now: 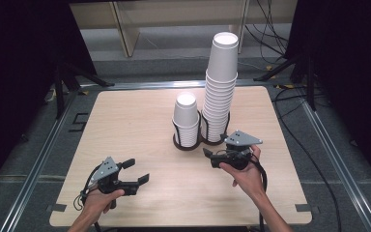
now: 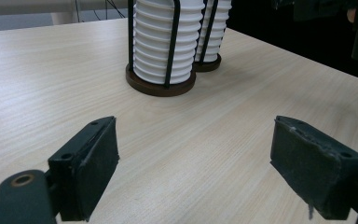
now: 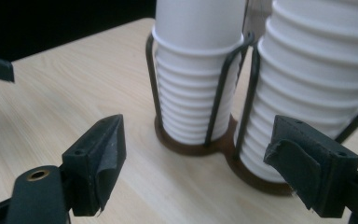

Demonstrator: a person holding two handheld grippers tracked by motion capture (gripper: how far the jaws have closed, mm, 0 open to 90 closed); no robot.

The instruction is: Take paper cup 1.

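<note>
While both your grippers — left, right — stand open and empty, you're reaching for the tall stack at the holder's three o'clock; next, close on its cups.
</note>
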